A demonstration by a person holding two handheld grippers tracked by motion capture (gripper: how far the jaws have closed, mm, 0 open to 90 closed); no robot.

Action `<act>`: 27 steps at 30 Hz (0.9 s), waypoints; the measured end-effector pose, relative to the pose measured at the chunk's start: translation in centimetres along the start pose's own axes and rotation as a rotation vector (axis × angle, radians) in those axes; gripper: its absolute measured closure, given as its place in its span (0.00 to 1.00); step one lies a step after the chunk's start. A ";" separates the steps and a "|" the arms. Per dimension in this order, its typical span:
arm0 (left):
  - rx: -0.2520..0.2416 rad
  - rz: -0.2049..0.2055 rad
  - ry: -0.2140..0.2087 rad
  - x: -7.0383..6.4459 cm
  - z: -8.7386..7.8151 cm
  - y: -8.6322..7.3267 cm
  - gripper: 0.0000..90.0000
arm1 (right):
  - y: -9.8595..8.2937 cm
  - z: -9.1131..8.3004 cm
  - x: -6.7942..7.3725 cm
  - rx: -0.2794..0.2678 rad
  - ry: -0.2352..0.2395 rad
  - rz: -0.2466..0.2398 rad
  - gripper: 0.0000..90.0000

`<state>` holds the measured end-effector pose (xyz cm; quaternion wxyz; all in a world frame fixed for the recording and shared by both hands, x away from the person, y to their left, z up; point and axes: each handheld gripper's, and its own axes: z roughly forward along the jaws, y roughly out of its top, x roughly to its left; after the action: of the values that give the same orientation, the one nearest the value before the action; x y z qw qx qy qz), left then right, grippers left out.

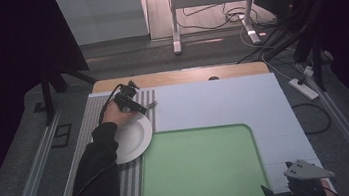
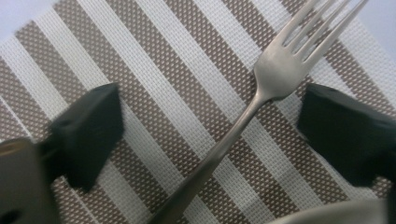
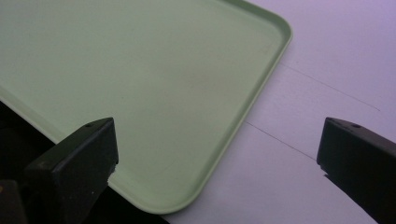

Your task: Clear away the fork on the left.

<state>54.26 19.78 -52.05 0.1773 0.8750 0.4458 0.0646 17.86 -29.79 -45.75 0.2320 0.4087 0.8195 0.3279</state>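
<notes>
The fork (image 2: 261, 100) is seen lying flat on the striped placemat (image 2: 154, 79), at the far left of the bench (image 1: 223, 102), just beyond the white plate (image 1: 134, 135). Its tines point away from the plate and its handle runs back toward the plate's rim.

Nearest the person, the right claw (image 1: 280, 191) is held low at the near right corner of the bench, beside the near right corner of the green tray (image 1: 201, 167). In the right gripper view its jaws are spread wide with nothing between them, one over the tray's corner and one over the bare bench; it is judged to be parked there so that the left arm is given room.

The tray is set in the middle of the near side with nothing on it, presumably as the place where things are to be gathered, though that cannot be confirmed. The plate rests on the placemat, its edge close to the tray's left rim.

Farther off, the left claw (image 1: 139, 106) is held over the fork, the sleeve reaching across the plate. Its jaws are open and set on either side of the fork's neck, neither touching the metal. This straddling placement is judged to prepare a pinch at the narrow neck.
</notes>
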 end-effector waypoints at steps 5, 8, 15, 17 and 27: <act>-0.013 0.010 -0.007 0.8 -0.8 -0.7 0.44 | 0.0 0.0 0.0 -0.001 0.000 -0.003 0.00; -0.023 0.005 -0.014 1.5 -1.2 -1.4 0.64 | 0.0 0.0 0.0 -0.001 0.000 -0.005 0.00; -0.035 -0.008 -0.036 2.5 -1.6 -2.5 0.84 | 0.0 0.0 0.1 0.001 0.000 -0.006 0.00; -0.032 -0.009 -0.055 2.7 -1.7 -2.5 0.86 | 0.0 0.0 0.1 0.001 0.000 -0.006 0.00; -0.028 -0.003 -0.035 3.1 -2.2 -3.0 0.94 | 0.0 0.0 0.0 0.001 0.000 -0.005 0.00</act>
<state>53.27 24.43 -51.24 0.1971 0.8729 0.4429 0.0553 17.85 -29.75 -45.77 0.2325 0.4068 0.8207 0.3270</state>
